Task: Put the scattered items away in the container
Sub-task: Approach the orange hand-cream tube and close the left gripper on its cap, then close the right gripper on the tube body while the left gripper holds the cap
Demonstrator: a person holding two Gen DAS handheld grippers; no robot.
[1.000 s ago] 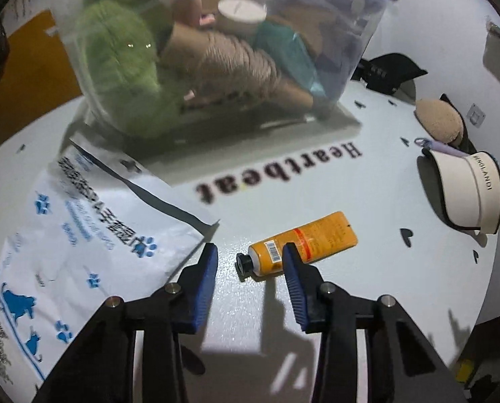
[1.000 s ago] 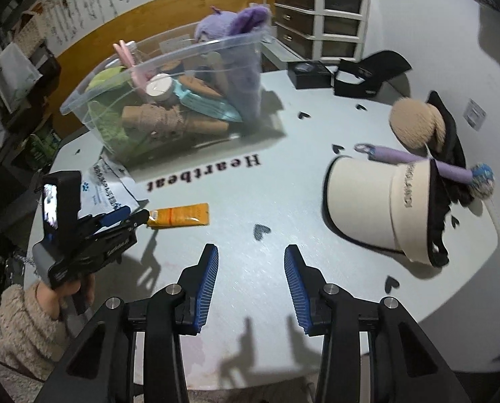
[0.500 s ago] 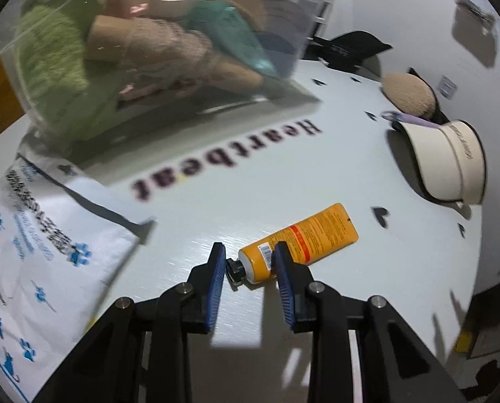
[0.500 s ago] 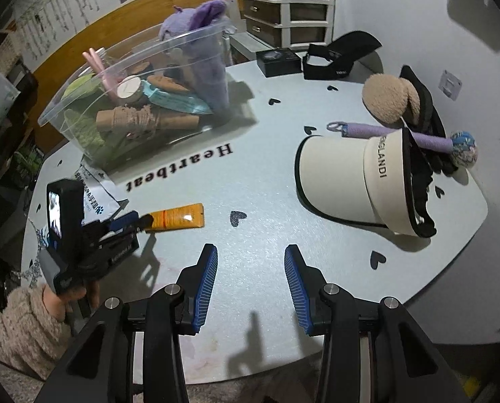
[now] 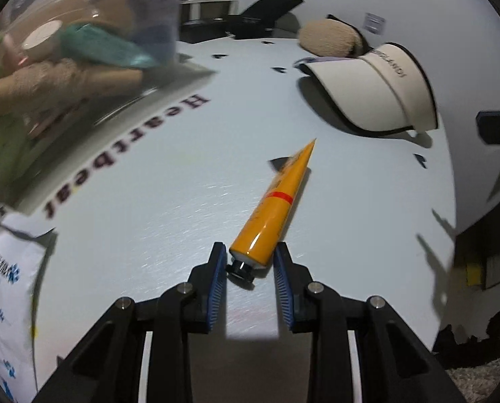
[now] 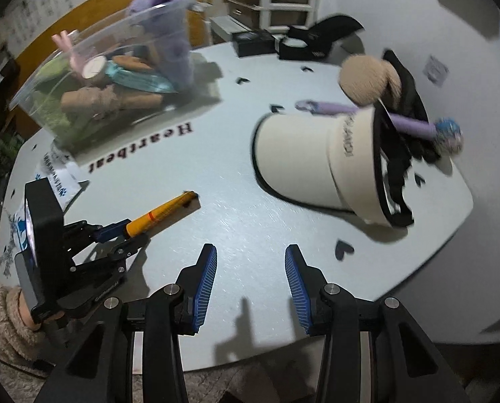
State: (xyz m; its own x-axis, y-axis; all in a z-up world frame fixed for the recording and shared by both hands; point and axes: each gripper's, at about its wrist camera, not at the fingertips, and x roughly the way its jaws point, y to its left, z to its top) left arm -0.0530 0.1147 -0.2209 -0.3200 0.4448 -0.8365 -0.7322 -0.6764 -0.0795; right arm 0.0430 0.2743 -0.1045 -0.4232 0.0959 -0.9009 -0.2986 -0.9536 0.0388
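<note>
Gripping orange tube (image 5: 273, 203) by cap end, my left hand-held gripper (image 5: 250, 266) clamped; lift level toward container (image 5: 65, 47) ahead-left. Right hand-held gripper (image 6: 250, 273) wide, idle.

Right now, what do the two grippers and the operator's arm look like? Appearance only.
Both grippers, left gripper and right gripper, are matte black angular linkages with silver pivot bolts and blue ribbed finger pads. The left unit carries a black boxy module with a lit screen. The sleeve is beige fleece. No cables visible.
</note>
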